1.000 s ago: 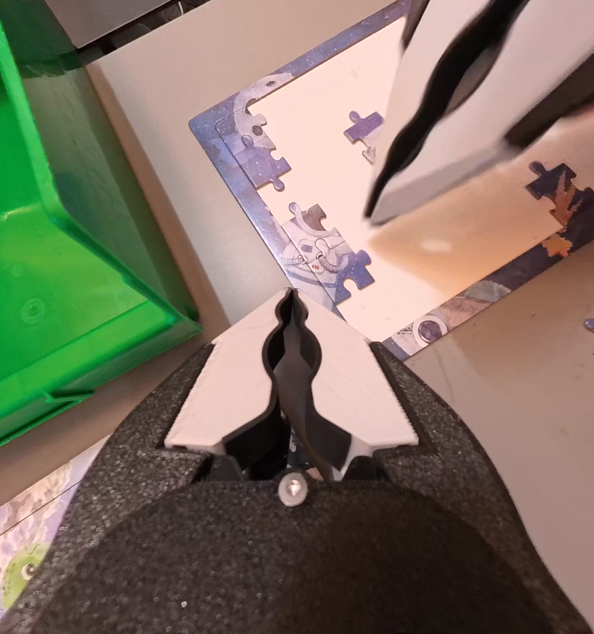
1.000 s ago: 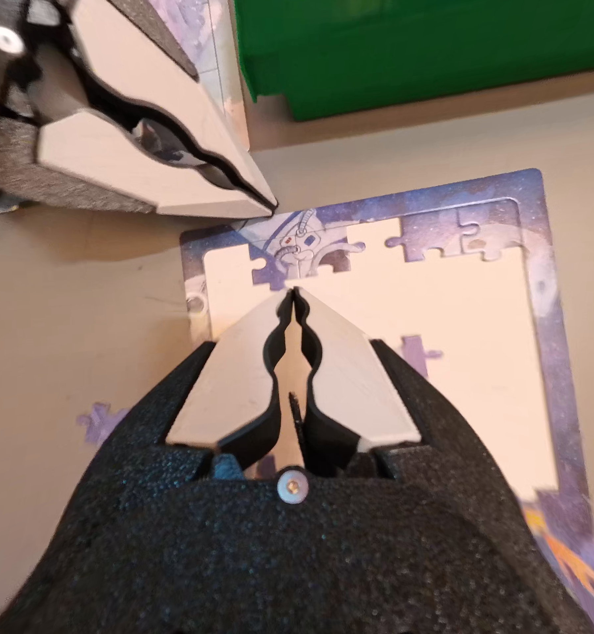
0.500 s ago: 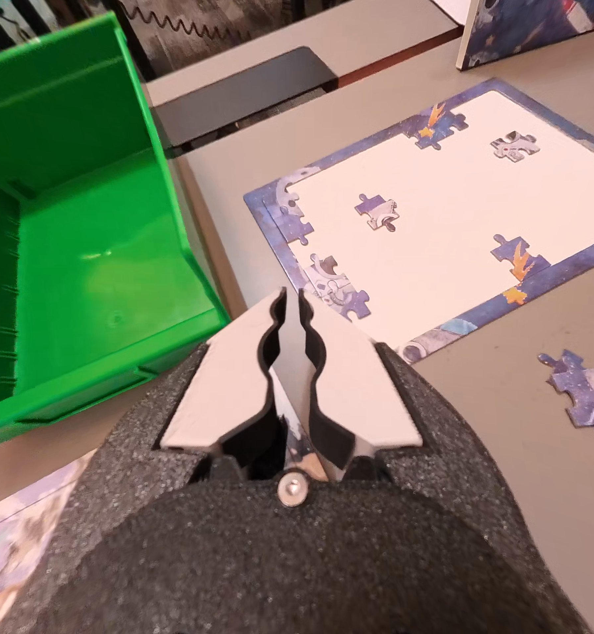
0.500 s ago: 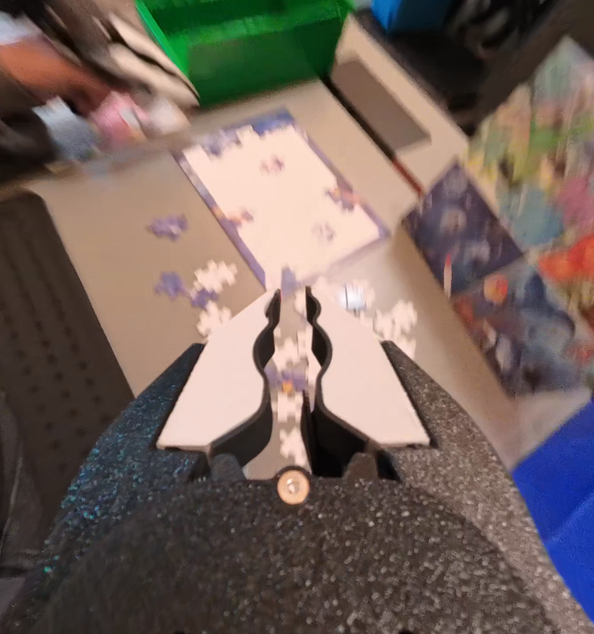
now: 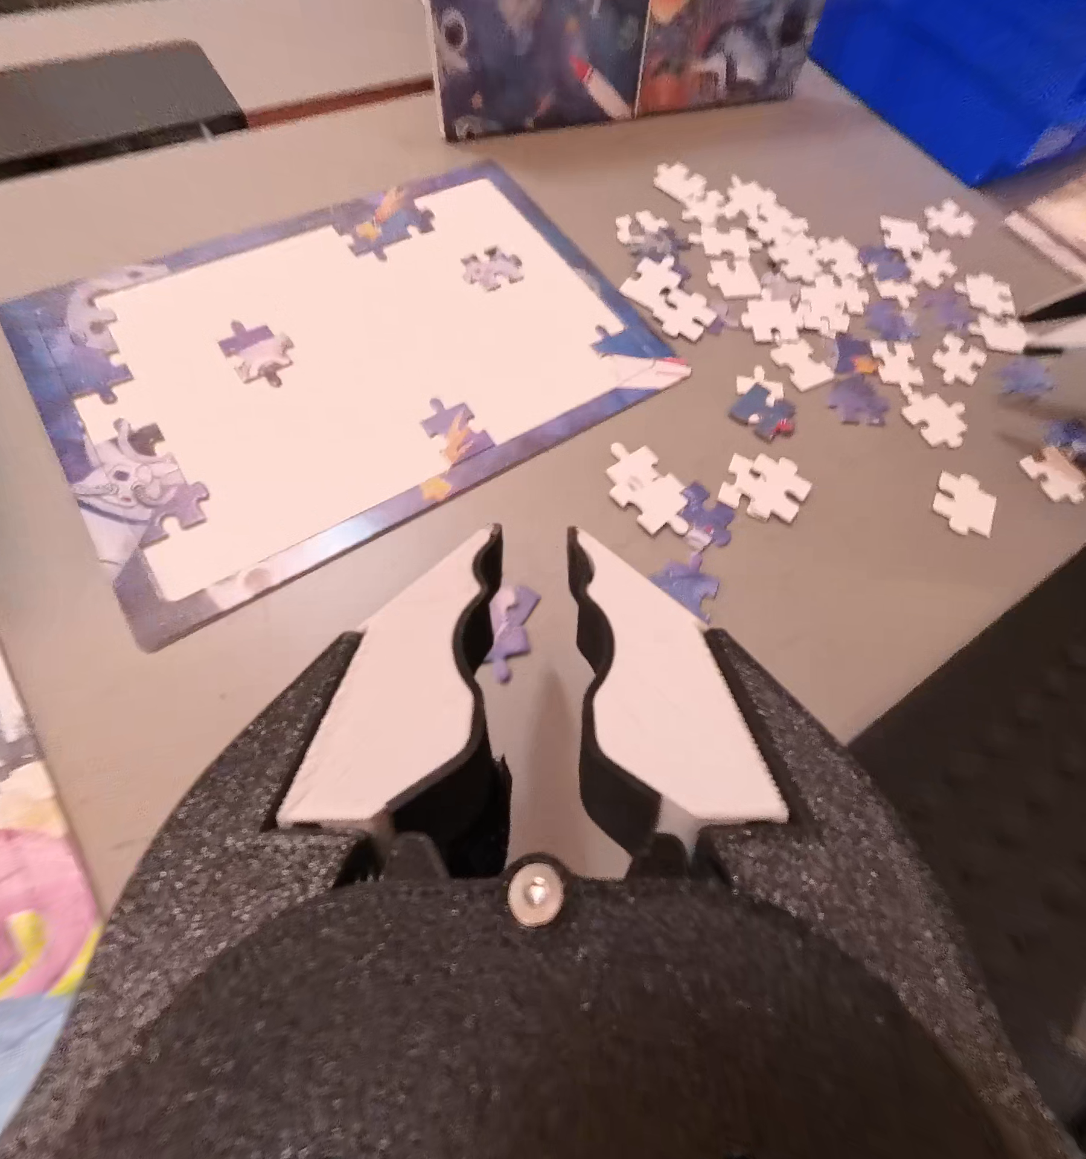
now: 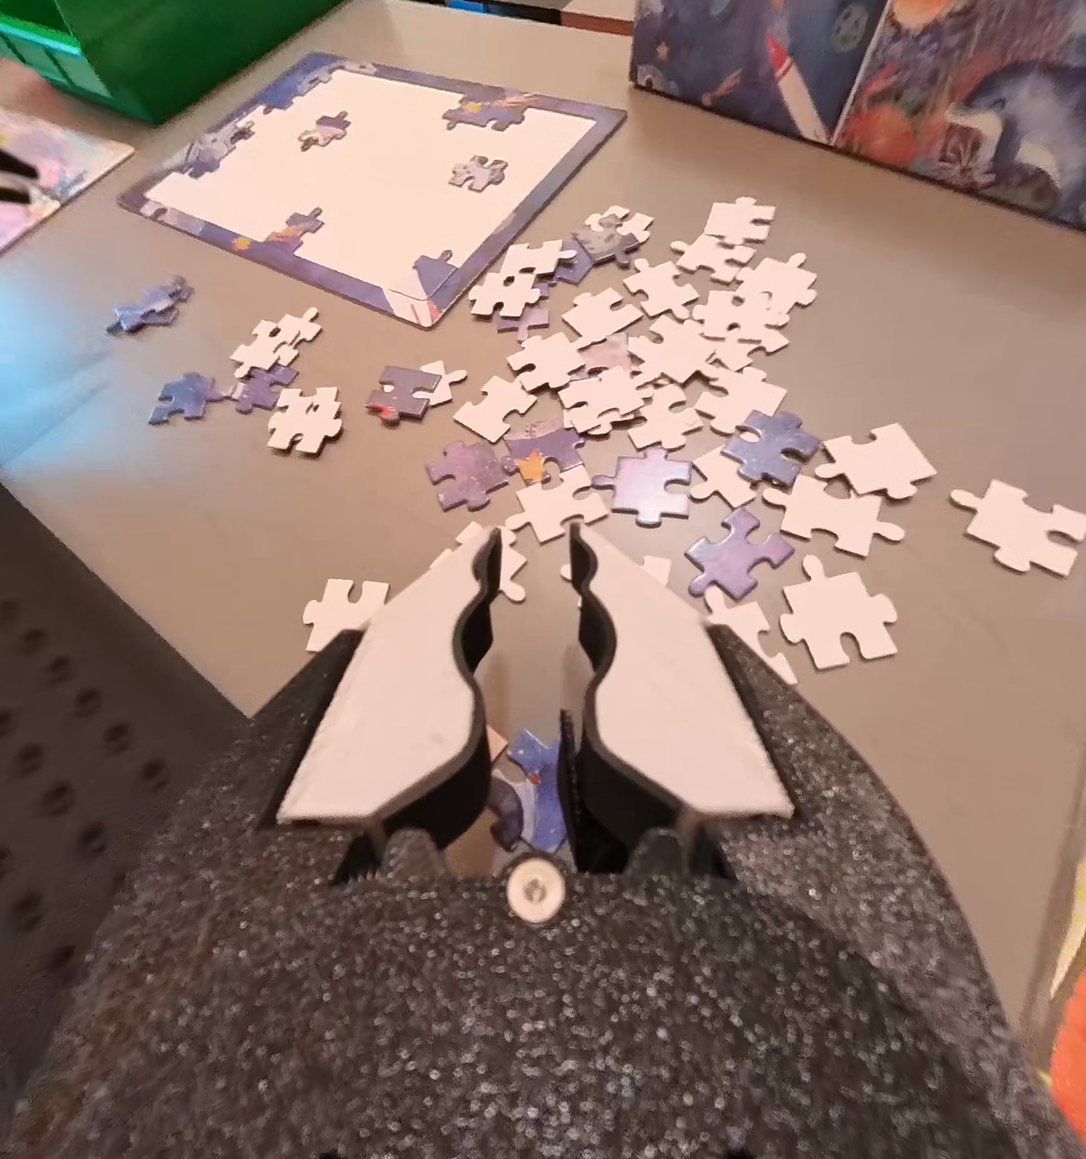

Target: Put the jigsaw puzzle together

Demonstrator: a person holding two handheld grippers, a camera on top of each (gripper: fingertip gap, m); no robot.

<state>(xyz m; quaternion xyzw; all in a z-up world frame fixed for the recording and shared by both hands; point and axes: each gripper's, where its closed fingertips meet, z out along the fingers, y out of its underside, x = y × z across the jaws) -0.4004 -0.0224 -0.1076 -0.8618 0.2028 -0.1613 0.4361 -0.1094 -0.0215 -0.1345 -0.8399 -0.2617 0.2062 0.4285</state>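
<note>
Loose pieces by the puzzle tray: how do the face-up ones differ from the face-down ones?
Colour: the face-up pieces show blue-purple print; the face-down pieces are plain white.
Count: face-down pieces far outnumber face-up pieces.
Spread: face-down pieces pile up beside the puzzle tray; several face-up pieces lie along the heap's edges.
Shared: same interlocking cut, all on the grey table.

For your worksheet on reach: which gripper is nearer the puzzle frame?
Left. The left gripper hovers just off the puzzle frame; the right gripper sits beyond the loose pieces.
</note>
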